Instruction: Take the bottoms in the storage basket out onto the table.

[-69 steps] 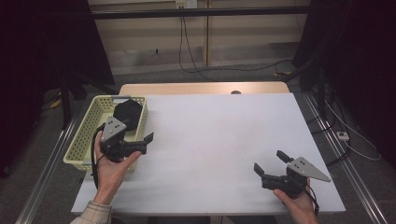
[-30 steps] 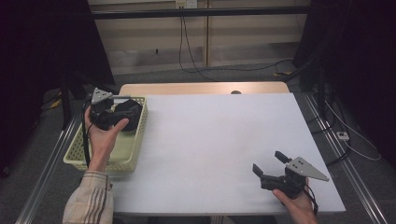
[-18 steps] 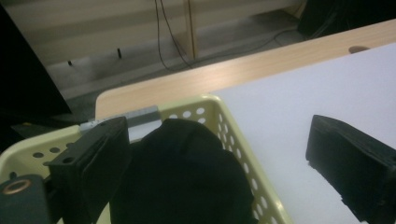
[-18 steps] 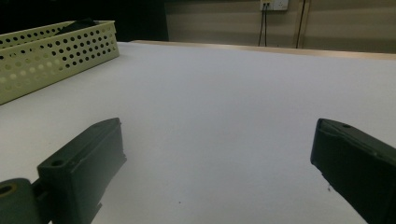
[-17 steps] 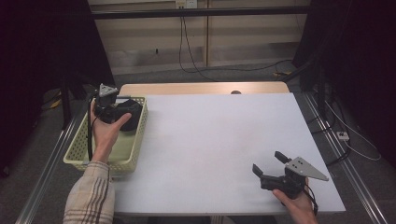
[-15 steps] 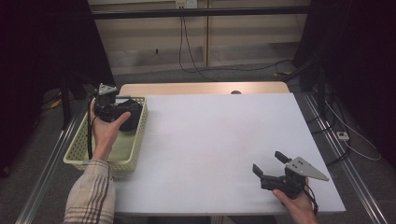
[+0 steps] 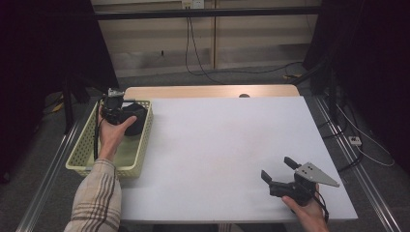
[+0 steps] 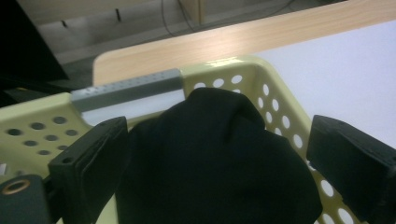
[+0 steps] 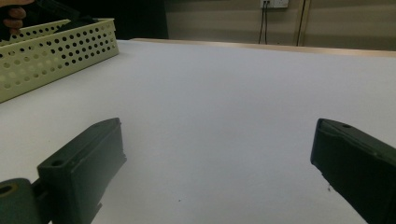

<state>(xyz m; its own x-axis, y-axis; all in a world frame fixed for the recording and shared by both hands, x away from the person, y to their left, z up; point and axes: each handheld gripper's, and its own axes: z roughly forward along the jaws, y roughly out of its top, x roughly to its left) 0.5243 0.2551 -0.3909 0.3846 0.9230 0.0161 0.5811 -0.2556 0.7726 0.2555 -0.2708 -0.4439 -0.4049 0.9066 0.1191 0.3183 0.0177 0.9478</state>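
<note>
That black cloth (image 8: 219, 163) sits bunched in the far end of the yellow basket (image 7: 82, 153), upper left of the frame, right between your left tool's (image 8: 219, 154) spread jaws, so that hand's on it. Your right tool (image 7: 280, 173) rests wide apart, empty, lower right on the bench (image 7: 217, 145).

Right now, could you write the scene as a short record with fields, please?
surface: white table top
container: pale yellow perforated plastic basket, at table's left edge
contents: black cloth bundle in basket's far end
left claw: open, jaws either side of the bundle
right claw: open, near table's front right, nothing between jaws
</note>
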